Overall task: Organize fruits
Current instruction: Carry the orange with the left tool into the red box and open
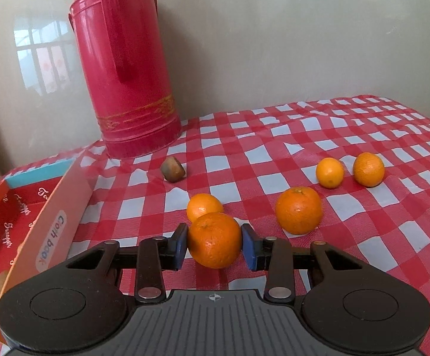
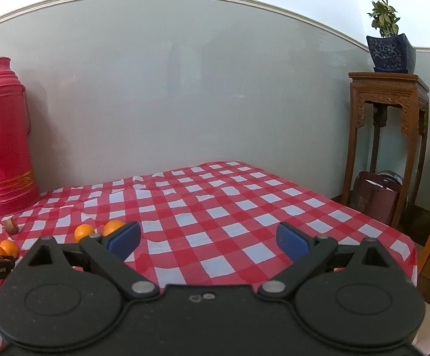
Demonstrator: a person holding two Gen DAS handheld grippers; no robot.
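My left gripper (image 1: 215, 244) is shut on an orange (image 1: 214, 239), both blue pads pressed against its sides just above the checked cloth. A smaller orange (image 1: 203, 206) lies right behind it. A big orange (image 1: 298, 210) sits to the right, and two small oranges (image 1: 329, 172) (image 1: 368, 169) lie farther right. In the right wrist view my right gripper (image 2: 208, 240) stands open over bare cloth with nothing between its fingers. Two oranges (image 2: 83, 232) (image 2: 112, 226) show by its left finger, and two more oranges (image 2: 2, 249) lie at the far left.
A tall red thermos (image 1: 126, 68) stands at the back left against the wall. A brown cork-like stopper (image 1: 172, 169) lies in front of it. An open red box (image 1: 22, 225) with an orange flap sits at the left. A wooden stand (image 2: 388, 136) with a potted plant is beyond the table's right edge.
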